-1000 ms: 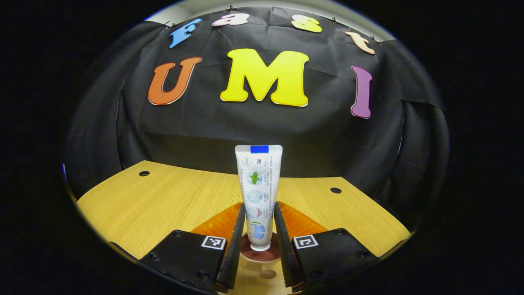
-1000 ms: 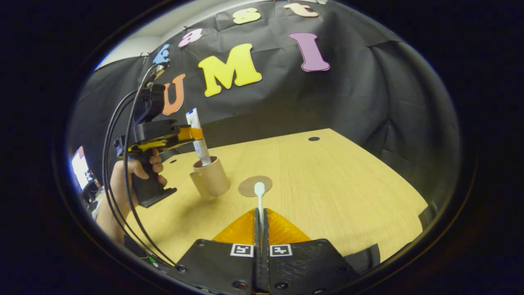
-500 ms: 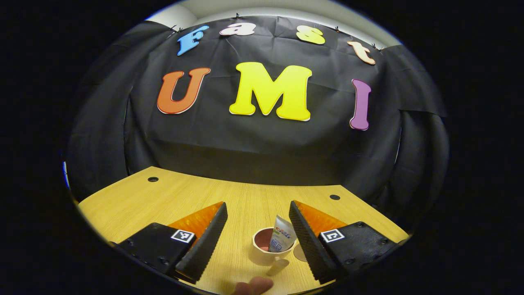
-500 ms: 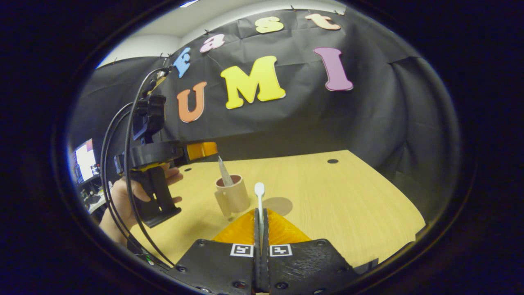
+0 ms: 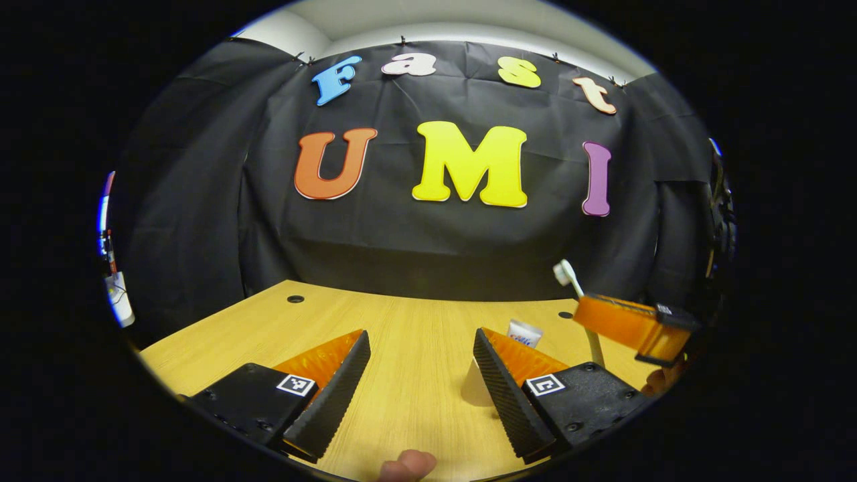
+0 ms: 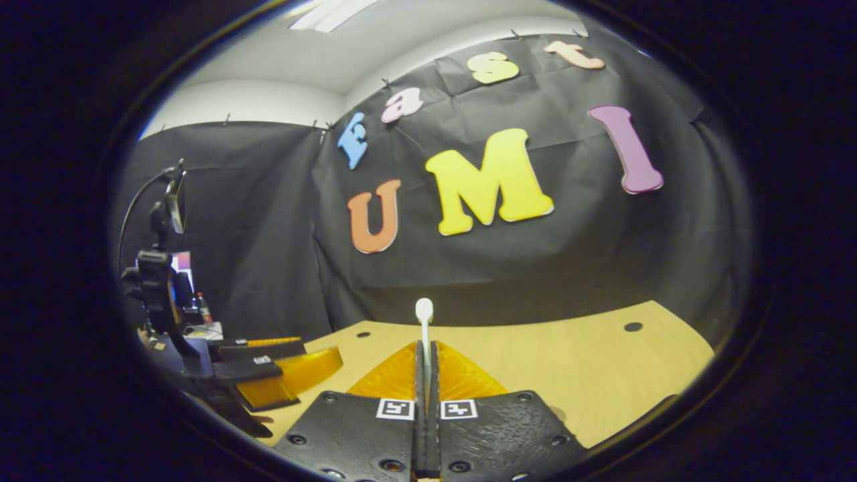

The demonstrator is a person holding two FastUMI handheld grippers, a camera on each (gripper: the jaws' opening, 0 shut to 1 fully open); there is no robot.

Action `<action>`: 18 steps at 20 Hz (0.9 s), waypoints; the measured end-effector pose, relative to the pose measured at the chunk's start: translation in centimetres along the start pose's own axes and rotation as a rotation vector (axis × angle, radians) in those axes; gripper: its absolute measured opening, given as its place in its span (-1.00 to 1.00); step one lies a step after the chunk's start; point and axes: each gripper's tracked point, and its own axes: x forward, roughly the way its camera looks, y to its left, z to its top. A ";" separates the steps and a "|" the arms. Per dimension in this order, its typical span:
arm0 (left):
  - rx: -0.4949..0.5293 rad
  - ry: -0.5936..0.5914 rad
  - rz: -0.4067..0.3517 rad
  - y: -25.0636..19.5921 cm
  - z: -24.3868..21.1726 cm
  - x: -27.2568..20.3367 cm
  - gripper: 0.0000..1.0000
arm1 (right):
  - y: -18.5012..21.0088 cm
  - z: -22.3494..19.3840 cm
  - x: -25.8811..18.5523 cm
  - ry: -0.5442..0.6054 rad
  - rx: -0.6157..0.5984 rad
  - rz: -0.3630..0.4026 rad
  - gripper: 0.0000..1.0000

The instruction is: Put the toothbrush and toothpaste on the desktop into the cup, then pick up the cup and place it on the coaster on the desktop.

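My left gripper [image 5: 418, 375] stands open over the wooden desk [image 5: 402, 335], nothing between its fingers. Just behind its right finger, the pale cup [image 5: 477, 388] is partly hidden, and the top of the toothpaste tube [image 5: 524, 333] sticks up out of it. My right gripper [image 5: 586, 314] hangs to the right of the cup, above it, shut on the white toothbrush [image 5: 564, 272], whose head points up. In the right gripper view the toothbrush [image 6: 424, 311] stands upright between the closed fingers of my right gripper [image 6: 426, 345], and the left gripper [image 6: 281, 371] is low at the left.
A person's fingertip [image 5: 408, 465] shows at the near desk edge. The desk [image 6: 569, 361] has small round holes near its back corners, one of them [image 5: 295, 299] at the far left. A stand with a screen and clutter [image 6: 161, 288] stands at the left beyond the desk.
My left gripper let the toothpaste go into the cup, opened and drew back to the left. My right gripper carried the toothbrush up and over towards the cup, tilting upward.
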 end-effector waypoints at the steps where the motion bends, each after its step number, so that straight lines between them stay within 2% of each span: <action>1: -0.007 0.004 0.011 0.8 -0.5 -0.4 0.96 | 0.9 0.3 1.4 -0.028 -0.003 0.028 -1.00; 3: -0.035 0.020 0.022 2.2 -1.4 -1.1 0.96 | 1.8 0.1 3.8 -0.072 -0.002 0.063 -1.00; 4: -0.048 0.025 0.027 2.9 -1.8 -1.3 0.79 | 1.6 -0.3 5.1 -0.083 -0.014 0.058 -1.00; 5: -0.058 0.028 0.035 3.4 -2.2 -1.4 0.97 | 1.2 -0.3 6.3 -0.102 -0.031 0.048 -1.00; 9: -0.071 0.052 0.062 5.1 -3.6 -1.5 0.97 | -0.4 0.1 9.5 -0.179 -0.065 0.002 -1.00; 14: -0.106 0.086 0.061 5.3 -4.9 -0.8 0.96 | -2.3 -1.2 11.2 -0.139 -0.017 -0.023 -1.00; 18: -0.117 0.111 0.040 4.4 -5.4 -0.5 0.98 | -2.5 -0.8 10.8 -0.132 -0.043 -0.025 -1.00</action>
